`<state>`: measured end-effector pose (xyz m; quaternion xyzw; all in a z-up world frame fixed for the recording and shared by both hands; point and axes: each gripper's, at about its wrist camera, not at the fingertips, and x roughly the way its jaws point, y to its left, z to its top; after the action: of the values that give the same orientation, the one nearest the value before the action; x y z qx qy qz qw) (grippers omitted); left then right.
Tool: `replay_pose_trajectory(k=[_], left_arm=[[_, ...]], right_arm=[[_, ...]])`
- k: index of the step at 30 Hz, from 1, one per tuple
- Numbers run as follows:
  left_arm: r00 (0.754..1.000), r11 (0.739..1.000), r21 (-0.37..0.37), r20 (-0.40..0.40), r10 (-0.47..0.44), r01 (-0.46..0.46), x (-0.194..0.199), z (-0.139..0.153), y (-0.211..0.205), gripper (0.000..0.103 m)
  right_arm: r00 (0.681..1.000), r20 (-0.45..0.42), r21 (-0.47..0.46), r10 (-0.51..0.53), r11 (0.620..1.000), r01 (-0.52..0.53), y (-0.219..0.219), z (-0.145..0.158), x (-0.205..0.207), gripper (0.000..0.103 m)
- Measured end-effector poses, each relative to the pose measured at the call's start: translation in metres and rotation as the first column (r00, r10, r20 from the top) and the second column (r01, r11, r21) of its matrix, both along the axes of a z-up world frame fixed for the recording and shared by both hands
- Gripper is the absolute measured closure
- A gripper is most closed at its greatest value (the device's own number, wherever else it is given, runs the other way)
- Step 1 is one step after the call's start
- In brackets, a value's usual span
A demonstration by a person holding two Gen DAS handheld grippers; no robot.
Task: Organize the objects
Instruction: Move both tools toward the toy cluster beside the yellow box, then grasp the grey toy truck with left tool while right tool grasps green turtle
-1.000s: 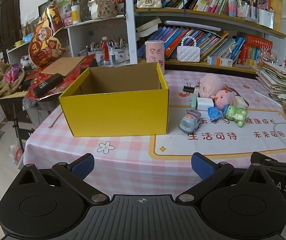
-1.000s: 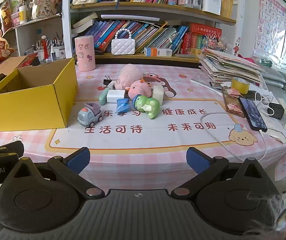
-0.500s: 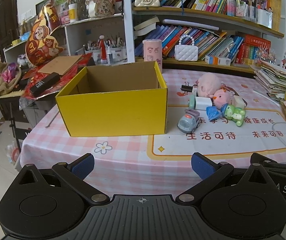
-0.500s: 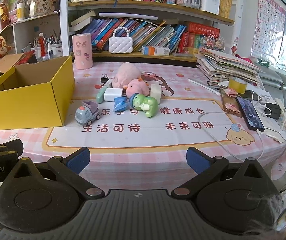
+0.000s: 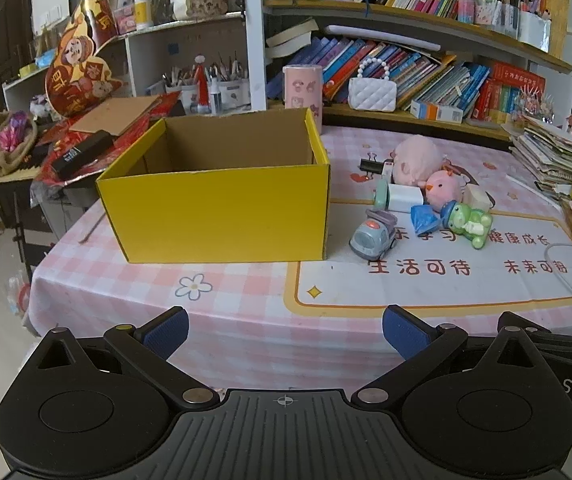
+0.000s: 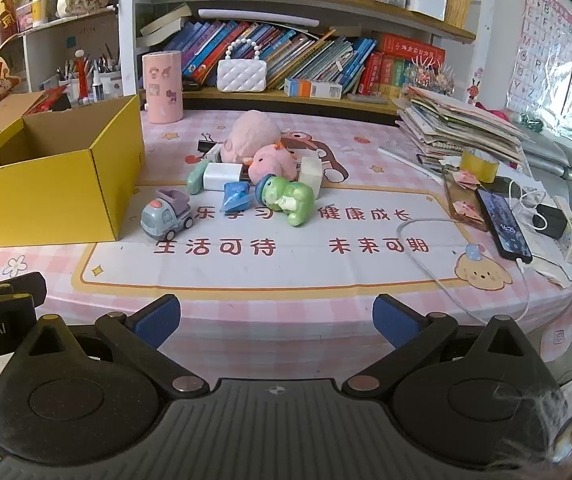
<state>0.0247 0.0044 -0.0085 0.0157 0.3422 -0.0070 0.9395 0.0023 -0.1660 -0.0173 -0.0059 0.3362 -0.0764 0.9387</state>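
An open yellow cardboard box (image 5: 221,212) (image 6: 45,196) stands on the left of the pink checked table; what I see of its inside is bare. To its right lies a cluster of toys: a grey toy truck (image 5: 373,236) (image 6: 167,219), a green frog figure (image 5: 468,223) (image 6: 288,199), a blue gem (image 6: 235,196), a pink bird plush (image 6: 273,159), a pink round plush (image 6: 250,133) and white blocks (image 6: 221,171). My left gripper (image 5: 283,328) is open and empty, in front of the table edge. My right gripper (image 6: 273,316) is open and empty, there too.
A pink cylinder (image 6: 162,87) and a white quilted purse (image 6: 241,75) stand at the back by the bookshelf. A stack of papers (image 6: 458,128), a tape roll (image 6: 478,165), a phone (image 6: 504,228) and a white cable (image 6: 438,276) lie at the right.
Both grippers have moved forward a little toward the table, so the box and toys look slightly nearer. Both stay open and empty.
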Motion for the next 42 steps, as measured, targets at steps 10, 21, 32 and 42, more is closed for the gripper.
replay_pose_trajectory(k=[10, 21, 32, 42], left_arm=[[1.0, 1.0, -0.005, -0.028, -0.001, 0.001, 0.019, -0.003, -0.015, 0.0], [0.998, 0.999, -0.04, -0.061, 0.004, -0.006, 0.05, -0.013, -0.041, 0.0], [0.995, 0.996, -0.057, -0.08, 0.061, -0.066, 0.091, -0.021, -0.065, 0.008], [0.99, 0.997, -0.024, -0.125, 0.063, -0.067, 0.123, -0.032, -0.095, 0.018]], right_arm=[[1.0, -0.019, 0.012, 0.017, 1.0, -0.017, -0.016, -0.002, 0.024, 0.001], [0.997, -0.054, 0.036, 0.057, 0.998, -0.056, -0.048, -0.011, 0.066, 0.008], [0.984, -0.052, 0.064, 0.169, 0.984, -0.166, -0.085, -0.028, 0.144, 0.033], [0.954, -0.106, 0.087, 0.28, 0.959, -0.271, -0.099, -0.052, 0.213, 0.051]])
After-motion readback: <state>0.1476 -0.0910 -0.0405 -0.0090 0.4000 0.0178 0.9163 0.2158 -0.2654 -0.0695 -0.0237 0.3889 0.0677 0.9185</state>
